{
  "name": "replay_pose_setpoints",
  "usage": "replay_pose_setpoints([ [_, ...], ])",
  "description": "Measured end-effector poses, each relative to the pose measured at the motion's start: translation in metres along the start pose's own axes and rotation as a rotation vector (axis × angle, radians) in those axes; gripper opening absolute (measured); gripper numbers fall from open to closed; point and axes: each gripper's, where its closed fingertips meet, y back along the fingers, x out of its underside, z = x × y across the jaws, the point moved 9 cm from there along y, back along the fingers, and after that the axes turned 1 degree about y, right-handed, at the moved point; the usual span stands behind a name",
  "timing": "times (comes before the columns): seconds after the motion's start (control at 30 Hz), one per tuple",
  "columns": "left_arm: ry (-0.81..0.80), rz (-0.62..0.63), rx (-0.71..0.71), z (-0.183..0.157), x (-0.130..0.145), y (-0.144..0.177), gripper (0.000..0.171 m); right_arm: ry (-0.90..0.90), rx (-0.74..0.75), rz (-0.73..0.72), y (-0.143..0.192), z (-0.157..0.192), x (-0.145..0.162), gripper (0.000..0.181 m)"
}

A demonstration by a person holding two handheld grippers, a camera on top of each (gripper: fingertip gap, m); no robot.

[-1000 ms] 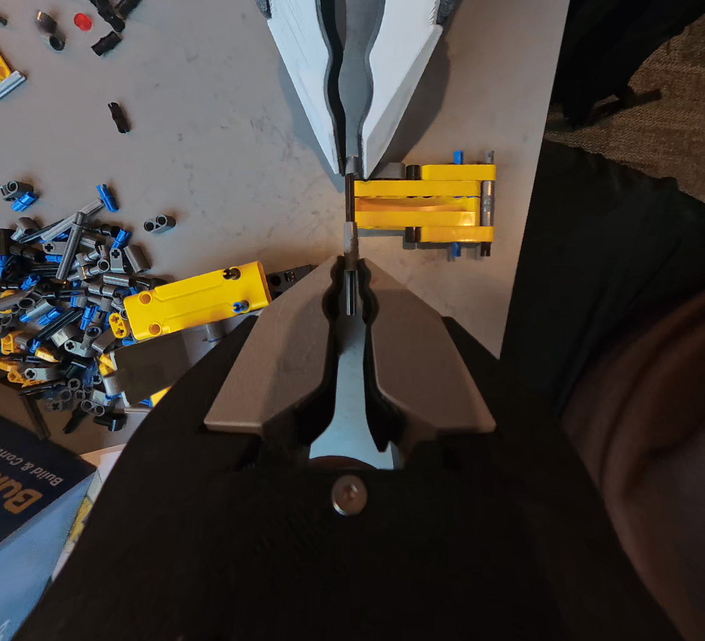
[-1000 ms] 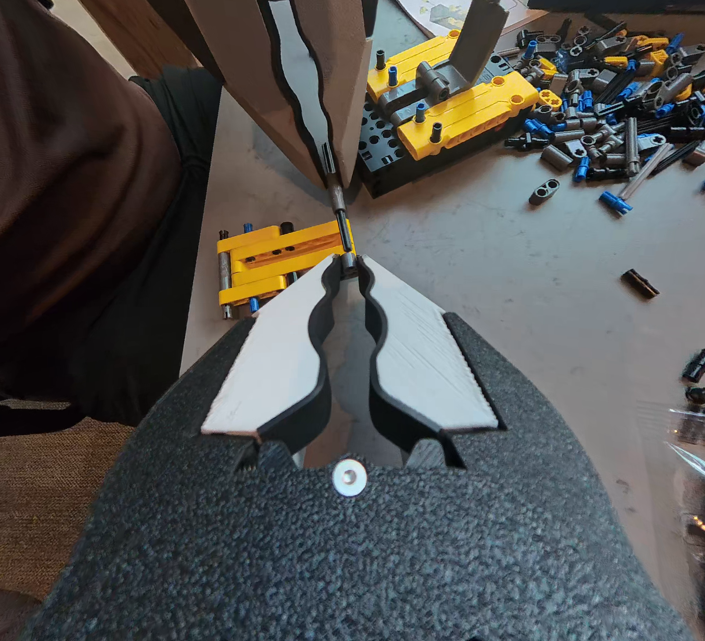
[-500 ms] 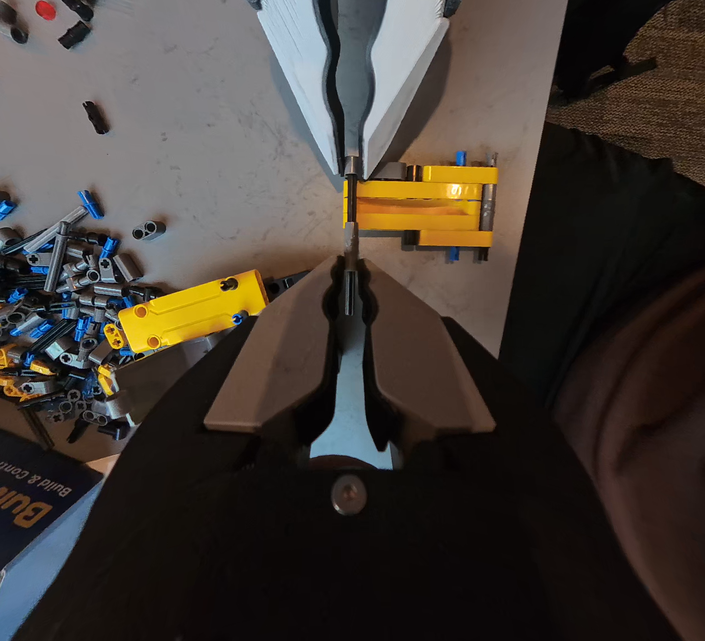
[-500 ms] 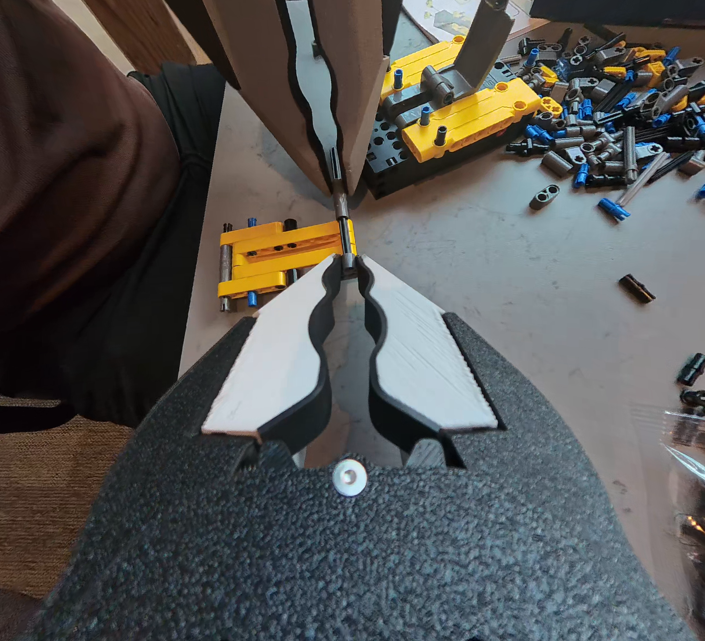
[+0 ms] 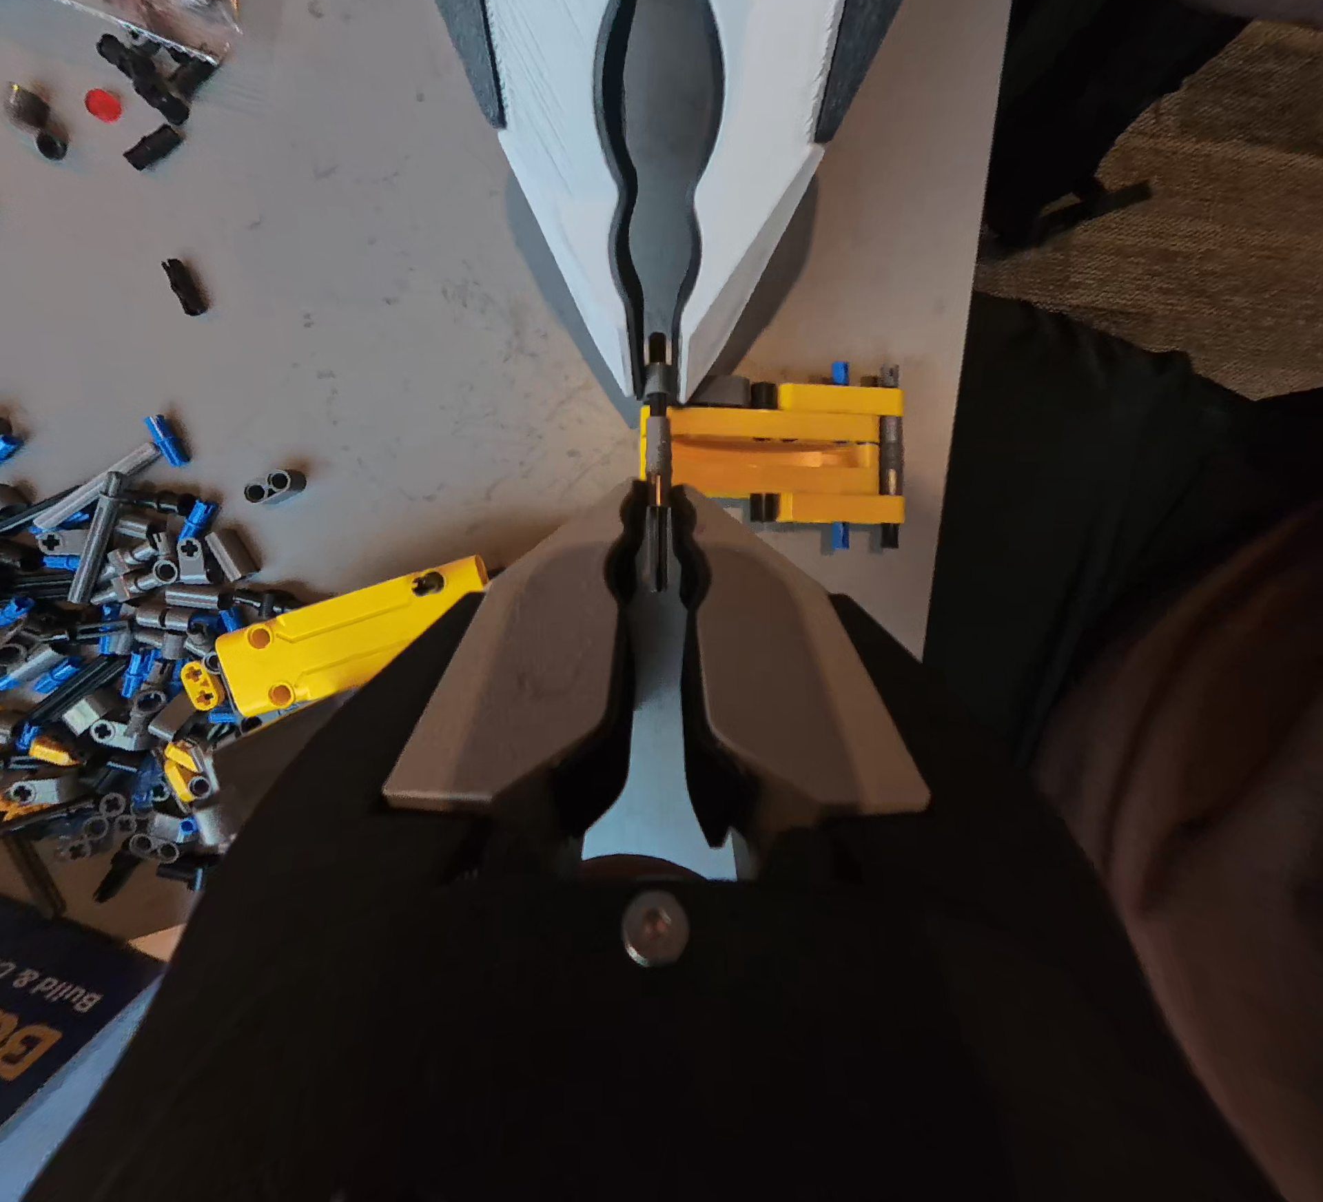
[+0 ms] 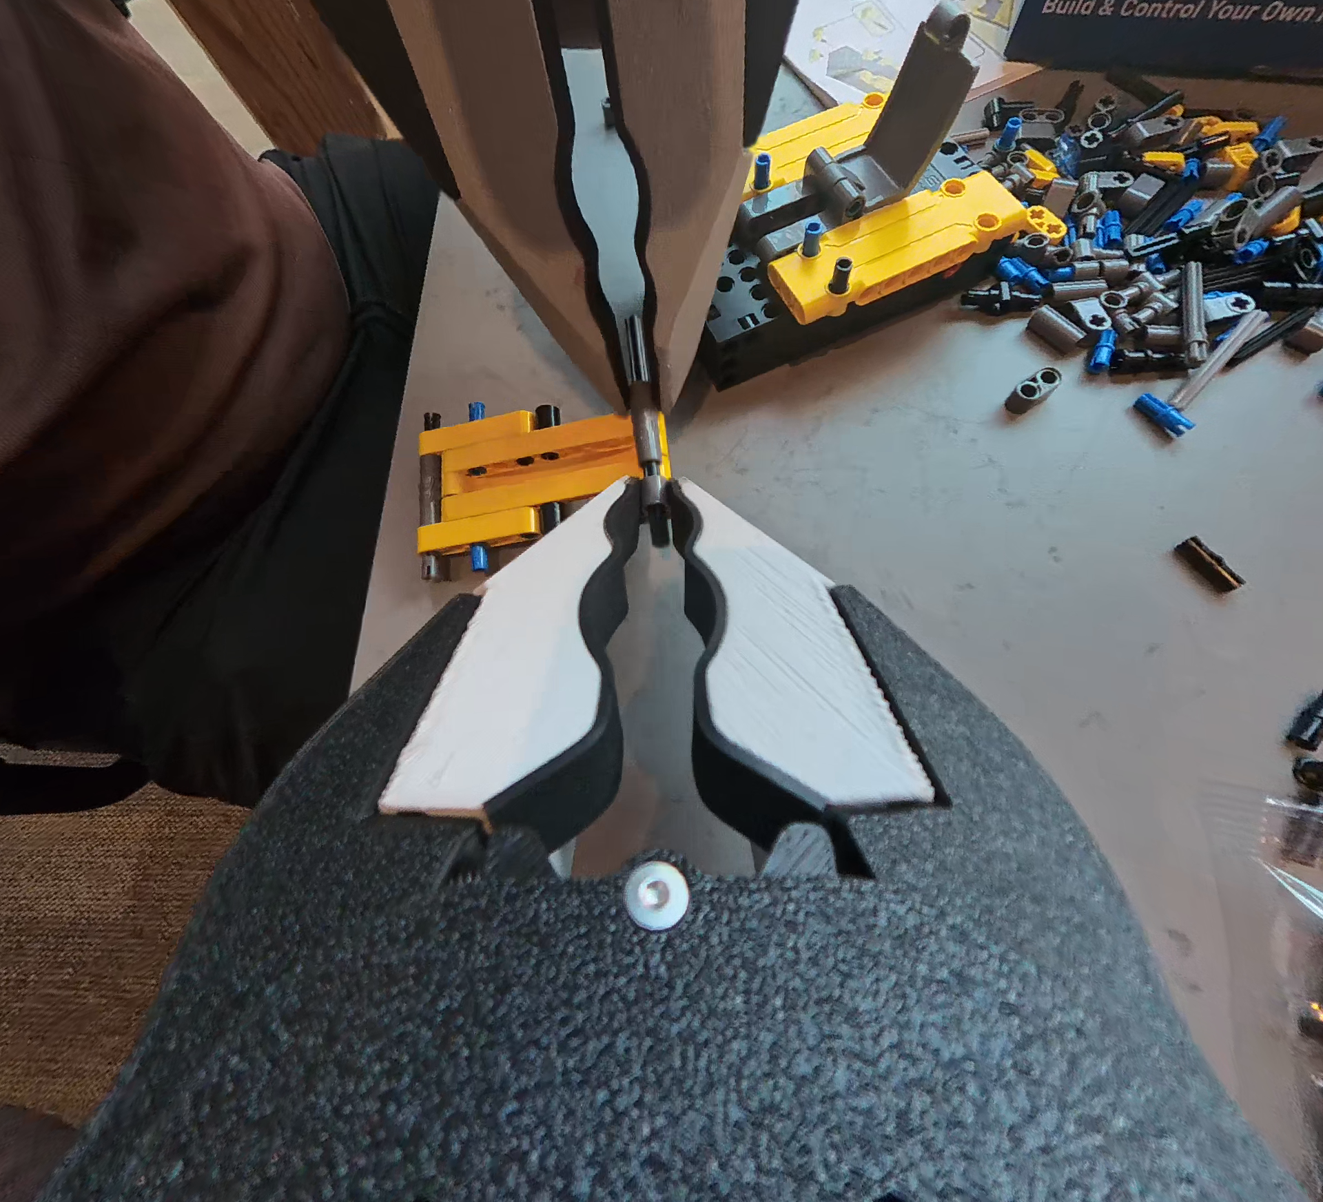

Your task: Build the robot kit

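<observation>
Your two grippers have closed in on each other: the black axle (image 5: pixel 656 552) now pokes right through the grey bush (image 6: pixel 651 488), where it only met it a second ago. Your left gripper (image 5: pixel 655 509) is pinched tight on the axle's near end; your right gripper (image 6: pixel 653 496) is clamped on the bush. A longer grey sleeve (image 5: pixel 657 445) sits mid-axle between them. All this hangs just above the yellow frame (image 5: pixel 780 452) near the table (image 5: pixel 401 309) edge.

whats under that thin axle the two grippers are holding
Directly below the black axle, gripped at each end by the left gripper and right gripper, lies a flat yellow beam assembly on the grey table. The jaws hide the axle's ends.
</observation>
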Motion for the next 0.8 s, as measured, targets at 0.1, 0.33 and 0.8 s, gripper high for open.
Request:
replay_pose_setpoints([
  [0.1, -0.025, 0.039, -0.032, -0.001, -0.004, -0.007, 0.004, -0.003, 0.004, 0.028, -0.004, 0.000, 0.000, 0.007],
  [0.33, -0.017, 0.016, -0.079, 0.002, -0.002, -0.006, 0.009, -0.025, -0.003, 0.028, -0.004, -0.002, 0.000, 0.007],
  [0.8, 0.157, -0.342, -0.097, -0.020, 0.052, 0.089, 0.028, -0.231, 0.275, -0.266, 0.048, 0.001, -0.002, 0.035],
])
